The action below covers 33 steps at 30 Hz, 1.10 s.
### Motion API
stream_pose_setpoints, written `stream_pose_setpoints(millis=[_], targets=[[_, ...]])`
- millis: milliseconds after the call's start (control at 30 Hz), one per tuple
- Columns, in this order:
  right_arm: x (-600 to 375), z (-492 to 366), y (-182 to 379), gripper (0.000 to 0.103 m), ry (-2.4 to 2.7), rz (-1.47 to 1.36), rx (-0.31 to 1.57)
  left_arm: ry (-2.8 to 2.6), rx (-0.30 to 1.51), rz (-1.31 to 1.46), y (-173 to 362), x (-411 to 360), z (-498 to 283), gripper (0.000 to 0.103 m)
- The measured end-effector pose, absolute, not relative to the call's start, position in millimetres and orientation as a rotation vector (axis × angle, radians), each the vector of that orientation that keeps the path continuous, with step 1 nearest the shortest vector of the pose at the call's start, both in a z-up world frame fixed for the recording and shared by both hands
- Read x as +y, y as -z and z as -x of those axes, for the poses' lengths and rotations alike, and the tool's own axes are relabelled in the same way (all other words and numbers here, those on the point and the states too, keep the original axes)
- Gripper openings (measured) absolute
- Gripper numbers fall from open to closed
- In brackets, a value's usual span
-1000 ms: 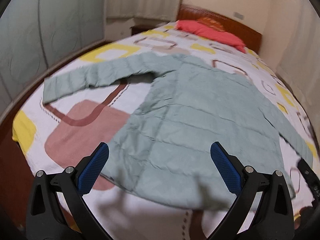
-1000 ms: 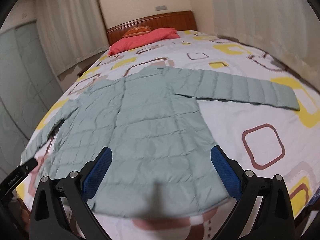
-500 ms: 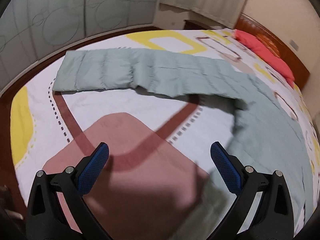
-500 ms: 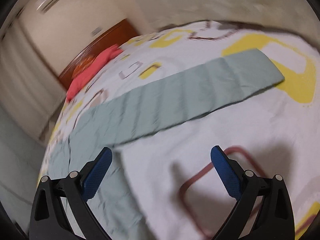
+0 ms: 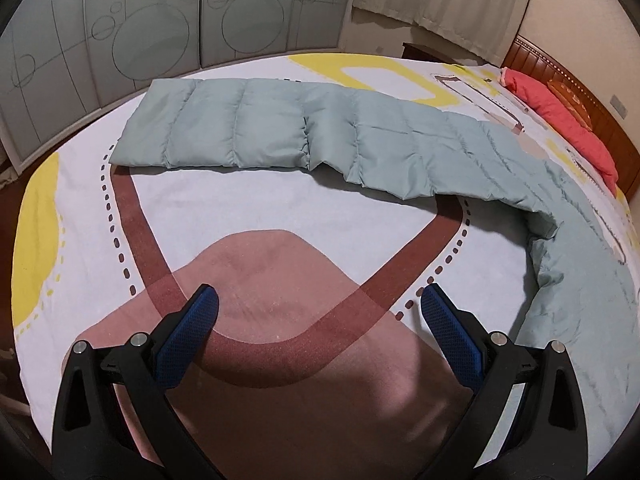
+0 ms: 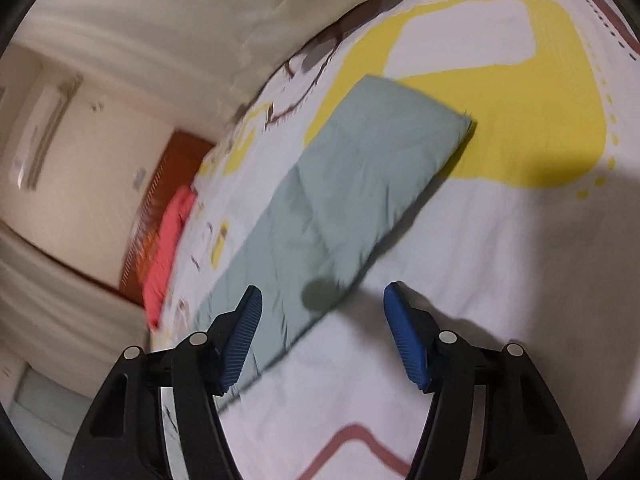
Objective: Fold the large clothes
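A pale green quilted jacket lies flat on the bed. In the left wrist view its left sleeve [image 5: 280,128] stretches across the bedspread, cuff at the far left, and the body [image 5: 592,264] runs down the right side. My left gripper [image 5: 318,308] is open and empty above the bedspread, short of the sleeve. In the right wrist view the other sleeve [image 6: 340,200] lies diagonally, cuff at the upper right. My right gripper [image 6: 322,304] is open and empty, hovering over this sleeve's near edge.
The bedspread [image 5: 260,216] is white with yellow, brown and pink shapes. A red pillow [image 5: 560,116] lies by the wooden headboard [image 5: 576,84]. Frosted wardrobe doors [image 5: 140,20] stand beyond the bed's left edge. Curtains [image 6: 200,8] hang beyond the bed's right side.
Both grippers have swung outward from the jacket's hem, the left toward the left sleeve, the right toward the right sleeve, and come closer. Both stay open.
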State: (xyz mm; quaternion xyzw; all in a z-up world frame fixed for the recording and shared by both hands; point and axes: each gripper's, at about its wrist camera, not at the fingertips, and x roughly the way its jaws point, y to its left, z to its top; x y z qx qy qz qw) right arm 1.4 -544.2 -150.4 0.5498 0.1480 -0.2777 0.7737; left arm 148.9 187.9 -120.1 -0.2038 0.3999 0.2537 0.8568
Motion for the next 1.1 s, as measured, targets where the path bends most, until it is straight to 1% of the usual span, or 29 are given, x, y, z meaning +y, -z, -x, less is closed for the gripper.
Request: stream_pose_setpoints(millis=[167, 300, 333, 367, 433, 500, 533, 633, 767, 967, 1100], targets=[[-567.0, 6.9, 149.2, 0.067, 0.637, -1.218, 0.217, -0.546, 0.837, 0.426, 121.0, 187.5, -148.9, 0.101], [-591.8, 15.9, 155.5, 0.067, 0.644, -1.282, 0.109, -0.553, 0.837, 0.425, 120.9, 186.9, -149.9, 0.101], [-595.1, 14.5, 154.8, 0.065, 0.646, -1.278, 0.108, -0.553, 0.837, 0.424, 120.4, 186.9, -150.0, 0.101], [-598.1, 12.9, 153.0, 0.062, 0.651, -1.266, 0.12, -0.552, 0.837, 0.424, 119.8, 186.8, -150.0, 0.101], [-603.5, 5.4, 149.4, 0.03, 0.669, -1.224, 0.176, -0.564, 0.837, 0.42, 117.5, 187.7, -149.5, 0.101], [-607.8, -1.2, 150.6, 0.017, 0.659, -1.218, 0.223, -0.609, 0.83, 0.412, 115.1, 192.1, -148.5, 0.101], [-606.8, -3.2, 149.2, 0.015, 0.658, -1.207, 0.239, -0.63, 0.831, 0.413, 115.3, 196.1, -147.8, 0.101], [-595.2, -13.8, 132.2, 0.013, 0.64, -1.12, 0.266, -0.658, 0.862, 0.417, 121.1, 205.8, -149.0, 0.101], [-561.4, -52.6, 106.1, 0.013, 0.573, -0.996, 0.32, -0.669, 0.875, 0.384, 123.9, 204.4, -150.7, 0.101], [-477.8, -138.6, 64.0, 0.013, 0.398, -0.748, 0.432, -0.678, 0.879, 0.369, 128.3, 203.9, -150.6, 0.101], [-422.7, -195.3, 49.9, 0.013, 0.279, -0.646, 0.484, -0.674, 0.867, 0.375, 129.7, 204.0, -148.8, 0.101]])
